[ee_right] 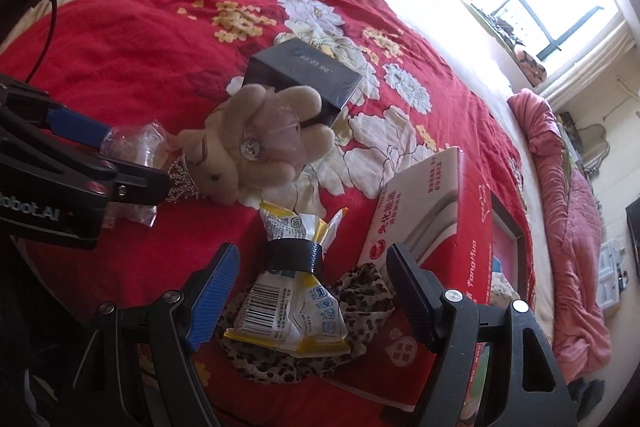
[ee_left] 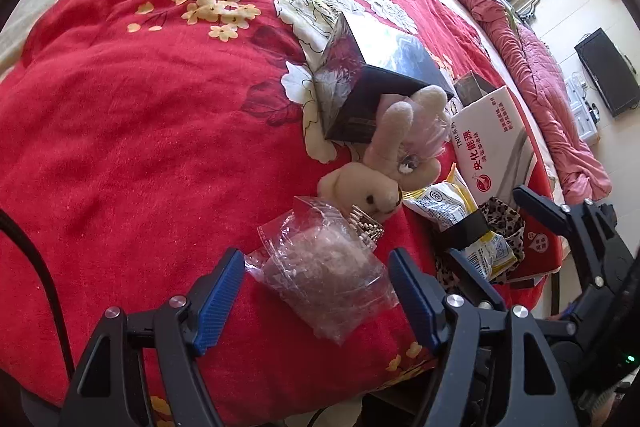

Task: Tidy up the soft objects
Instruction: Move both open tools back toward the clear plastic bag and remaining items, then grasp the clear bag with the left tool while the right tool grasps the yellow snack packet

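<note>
Left claw (ee_left: 316, 283) gapes around a plastic bag (ee_left: 320, 267), not pinching; right claw (ee_right: 312, 279) gapes over a snack packet (ee_right: 292, 303); rabbit (ee_left: 384, 163) at 12 o'clock.

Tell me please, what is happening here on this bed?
A person holds two grippers over a red floral blanket with small things lying on it. The left gripper stands open around a clear plastic bag, with its pads not yet pressing. The right gripper is open over a yellow and white snack packet, which has a black band around it and lies on leopard-print fabric. A beige plush toy, a dark box and a white and red box lie untouched.
</note>
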The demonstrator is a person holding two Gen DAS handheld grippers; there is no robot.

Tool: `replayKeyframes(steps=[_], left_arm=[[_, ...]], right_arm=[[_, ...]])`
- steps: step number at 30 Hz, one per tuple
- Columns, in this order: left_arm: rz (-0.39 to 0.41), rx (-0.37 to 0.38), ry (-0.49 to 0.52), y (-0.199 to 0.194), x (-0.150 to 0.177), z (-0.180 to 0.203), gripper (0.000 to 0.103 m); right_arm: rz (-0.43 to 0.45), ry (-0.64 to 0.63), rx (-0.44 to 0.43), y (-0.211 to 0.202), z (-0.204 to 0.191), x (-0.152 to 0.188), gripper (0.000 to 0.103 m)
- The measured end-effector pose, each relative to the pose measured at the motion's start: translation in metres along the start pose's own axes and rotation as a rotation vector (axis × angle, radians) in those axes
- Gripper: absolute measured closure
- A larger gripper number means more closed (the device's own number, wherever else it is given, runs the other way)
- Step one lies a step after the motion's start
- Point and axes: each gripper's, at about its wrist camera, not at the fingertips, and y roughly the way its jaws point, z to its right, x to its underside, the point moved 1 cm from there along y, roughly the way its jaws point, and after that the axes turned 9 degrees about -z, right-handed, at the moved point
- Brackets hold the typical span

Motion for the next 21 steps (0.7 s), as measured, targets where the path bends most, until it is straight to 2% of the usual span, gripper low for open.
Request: replayKeyframes(steps=[2, 4, 6, 10, 13, 18, 21], left_arm=[[-0.003, -0.007, -0.004, 0.001, -0.001, -0.005, 0.037], [-0.001, -0.017, 0.000, 0.001, -0.001, -0.008, 0.041], [-0.004, 0.010, -0.014, 0.002, -0.002, -0.014, 0.041], [0.007, 0.030, -0.021, 0.001, -0.003, -0.018, 0.041], [0.008, 0.030, -0.018, 0.001, -0.005, -0.016, 0.041], [0.015, 0.056, -0.045, 0.003, -0.014, -0.018, 0.042], [0.029, 0.088, -0.065, 0.005, -0.017, -0.023, 0.047]], right_arm=[[-0.020, -0.017, 0.013, 0.008, -0.003, -0.004, 0.026], [-0.040, -0.027, 0.017, 0.016, -0.005, -0.007, 0.026], [-0.057, -0.028, 0.018, 0.023, -0.007, -0.010, 0.030], [-0.091, -0.039, 0.016, 0.038, -0.011, -0.017, 0.049], [-0.111, -0.036, 0.028, 0.047, -0.010, -0.020, 0.053], [-0.103, -0.012, -0.005, 0.053, -0.002, -0.025, 0.060], [-0.061, 0.049, -0.062, 0.044, 0.007, -0.025, 0.063]])
